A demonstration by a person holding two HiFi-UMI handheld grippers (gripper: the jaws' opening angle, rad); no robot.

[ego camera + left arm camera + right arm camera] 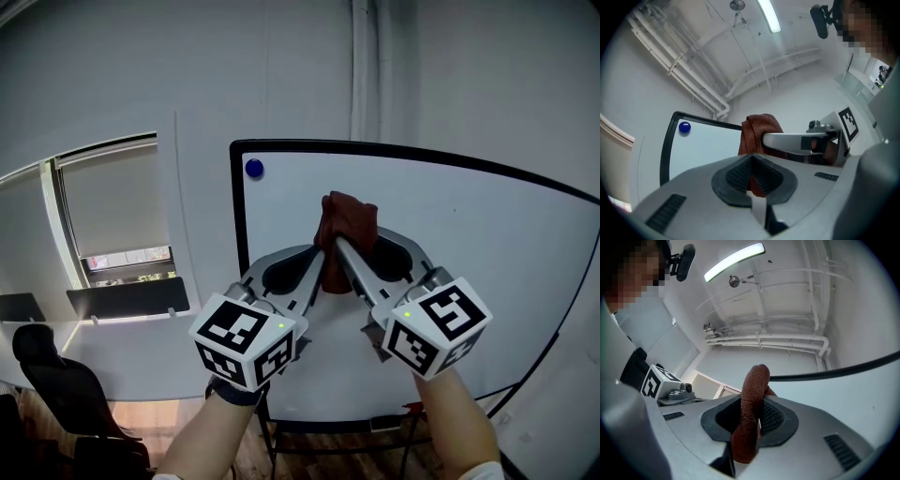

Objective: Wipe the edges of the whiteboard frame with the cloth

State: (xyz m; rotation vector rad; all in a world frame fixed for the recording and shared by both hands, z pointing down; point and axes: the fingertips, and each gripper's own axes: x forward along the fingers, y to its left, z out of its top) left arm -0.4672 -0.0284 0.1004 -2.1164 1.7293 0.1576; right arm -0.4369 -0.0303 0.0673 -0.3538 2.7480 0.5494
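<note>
You held the cloth (349,221) up against the white board face, below the top edge of the whiteboard frame (237,211) and right of a blue magnet (253,169); your left gripper (322,261) and right gripper (341,249) were both clamped on it

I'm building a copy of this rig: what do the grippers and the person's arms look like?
Left gripper and right gripper match: pale grey curved jaws, dark ribbed pads, each with a white cube bearing black square markers and a green light. Dark cuff on the left wrist; white sleeve on the right.
</note>
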